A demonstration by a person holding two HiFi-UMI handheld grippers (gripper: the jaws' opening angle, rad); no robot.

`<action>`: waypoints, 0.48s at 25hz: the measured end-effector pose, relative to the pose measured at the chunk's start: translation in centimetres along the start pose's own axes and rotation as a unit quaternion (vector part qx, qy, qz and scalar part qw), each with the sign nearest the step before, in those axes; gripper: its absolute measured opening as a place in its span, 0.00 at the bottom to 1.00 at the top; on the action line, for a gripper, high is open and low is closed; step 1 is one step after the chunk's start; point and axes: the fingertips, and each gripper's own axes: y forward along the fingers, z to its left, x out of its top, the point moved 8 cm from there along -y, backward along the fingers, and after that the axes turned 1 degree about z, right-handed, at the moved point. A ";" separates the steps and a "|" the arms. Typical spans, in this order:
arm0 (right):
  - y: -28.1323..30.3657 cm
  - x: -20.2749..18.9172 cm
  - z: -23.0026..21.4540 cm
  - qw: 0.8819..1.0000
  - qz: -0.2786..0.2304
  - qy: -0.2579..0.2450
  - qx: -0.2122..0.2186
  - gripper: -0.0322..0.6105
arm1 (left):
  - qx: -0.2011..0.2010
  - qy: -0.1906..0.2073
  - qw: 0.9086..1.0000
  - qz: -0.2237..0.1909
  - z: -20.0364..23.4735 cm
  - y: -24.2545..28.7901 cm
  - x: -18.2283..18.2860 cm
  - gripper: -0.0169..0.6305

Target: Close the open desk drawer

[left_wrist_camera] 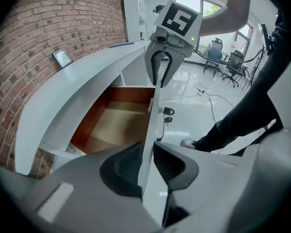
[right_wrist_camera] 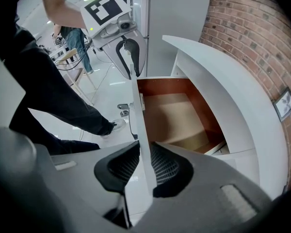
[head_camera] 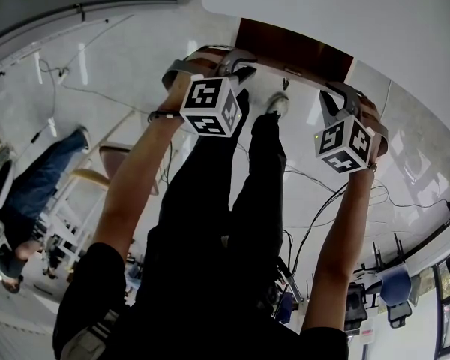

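Pinching the front (left_wrist_camera: 153, 125) of the open drawer (left_wrist_camera: 114, 125) near each end with my left gripper (left_wrist_camera: 148, 161) and right gripper (right_wrist_camera: 144, 166), I can push it straight under the desk (left_wrist_camera: 77, 81).

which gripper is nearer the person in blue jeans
Left. The left gripper grips the drawer front at the end toward the person in blue jeans; the right gripper grips the opposite end, farther off.
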 end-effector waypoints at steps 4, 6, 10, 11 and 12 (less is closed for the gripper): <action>0.0 0.0 -0.3 1.000 -0.002 0.001 -0.003 0.17 | 0.006 -0.005 1.000 -0.002 0.3 0.0 0.0 0.17; 0.0 -0.1 -0.5 1.000 -0.003 0.002 -0.004 0.17 | 0.008 -0.007 1.000 -0.002 0.5 0.1 0.2 0.17; 0.3 -0.1 -1.0 1.000 -0.004 0.003 -0.006 0.17 | 0.011 -0.010 1.000 -0.001 1.0 0.4 0.1 0.17; 0.4 0.1 -1.1 1.000 -0.004 0.004 -0.007 0.17 | 0.013 -0.010 1.000 0.000 1.2 0.4 0.0 0.17; 0.4 0.2 -1.3 1.000 -0.005 0.003 -0.008 0.17 | 0.015 -0.011 1.000 0.000 1.4 0.3 0.0 0.17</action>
